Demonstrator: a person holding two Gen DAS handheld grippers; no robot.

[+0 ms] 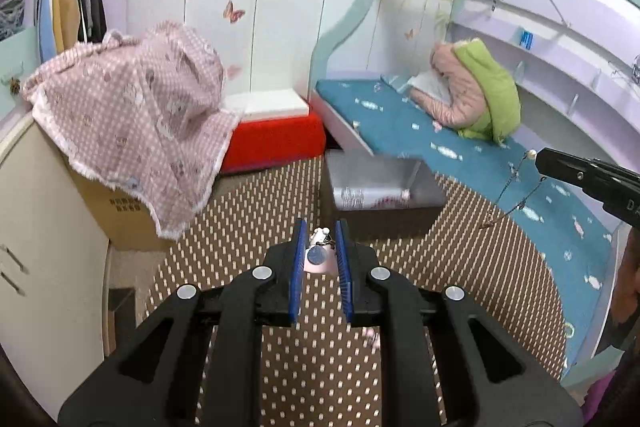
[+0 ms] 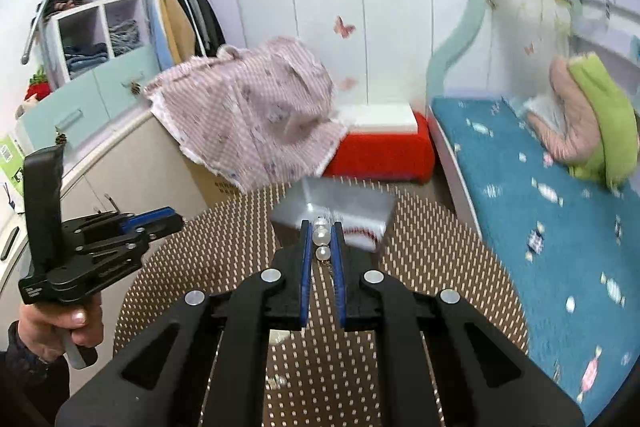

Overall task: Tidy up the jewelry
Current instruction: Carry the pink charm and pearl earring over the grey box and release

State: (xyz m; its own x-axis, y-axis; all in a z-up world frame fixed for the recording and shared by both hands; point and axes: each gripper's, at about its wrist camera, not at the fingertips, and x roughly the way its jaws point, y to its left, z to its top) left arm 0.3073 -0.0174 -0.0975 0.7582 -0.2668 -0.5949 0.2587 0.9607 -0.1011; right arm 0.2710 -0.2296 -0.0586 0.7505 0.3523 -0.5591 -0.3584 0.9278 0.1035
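My left gripper [image 1: 321,233] is shut on a small pink and white charm piece [image 1: 319,254] with a round grey tag, held above the dotted brown round table [image 1: 256,227]. My right gripper [image 2: 321,233] is shut on a pearl necklace [image 2: 321,239]; its thin chain [image 1: 516,195] hangs from the right gripper's tip in the left wrist view. An open grey jewelry box [image 1: 380,183] stands on the table beyond both grippers, with red and white items inside. The box also shows in the right wrist view [image 2: 340,203]. The left gripper shows in the right wrist view [image 2: 176,221], off to the left.
A pink checked cloth [image 1: 136,107] drapes over a cardboard box and cabinet at left. A red stool [image 1: 276,139] with a white top stands behind the table. A bed with a blue mat [image 1: 480,163] and a pink and green jacket [image 1: 476,91] runs along the right.
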